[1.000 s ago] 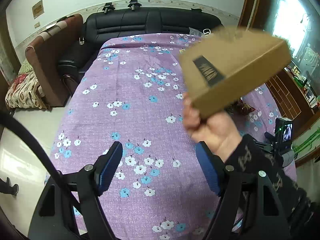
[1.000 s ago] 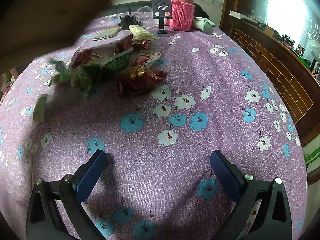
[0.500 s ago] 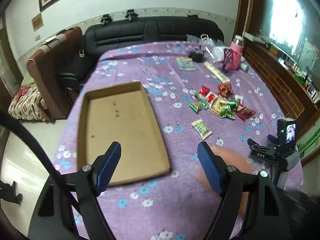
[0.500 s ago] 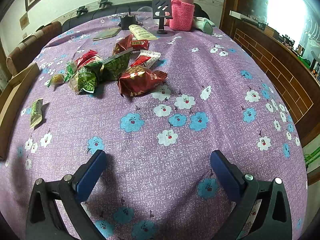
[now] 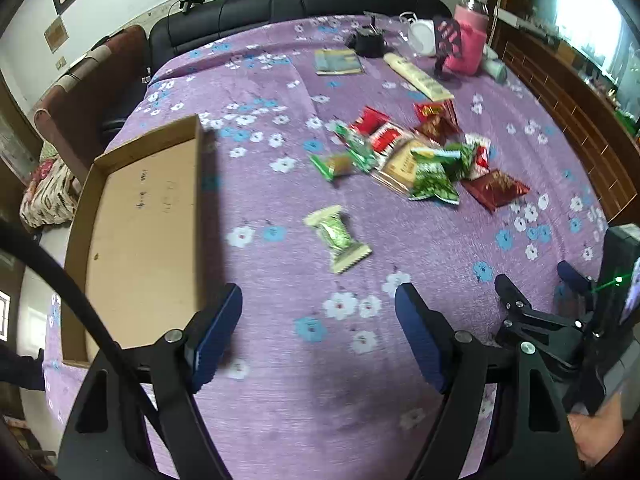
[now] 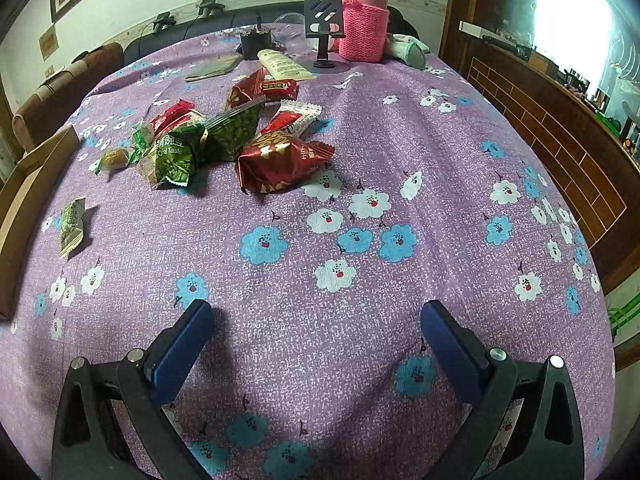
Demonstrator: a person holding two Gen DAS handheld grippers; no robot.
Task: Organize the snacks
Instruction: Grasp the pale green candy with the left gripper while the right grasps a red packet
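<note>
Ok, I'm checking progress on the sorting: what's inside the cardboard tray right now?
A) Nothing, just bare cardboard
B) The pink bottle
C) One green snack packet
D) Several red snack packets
A: the cardboard tray shows only its bare floor, while the green snack packet and the snack pile lie on the tablecloth outside it.

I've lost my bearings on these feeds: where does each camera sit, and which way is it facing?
Left wrist: sits behind the open left gripper, above the table, facing the cardboard tray and snack pile; the right gripper shows at the right edge.
Right wrist: sits low behind the open right gripper, looking across the purple tablecloth toward the pink bottle.
Shared: pile, bottle, the lone green packet.
</note>
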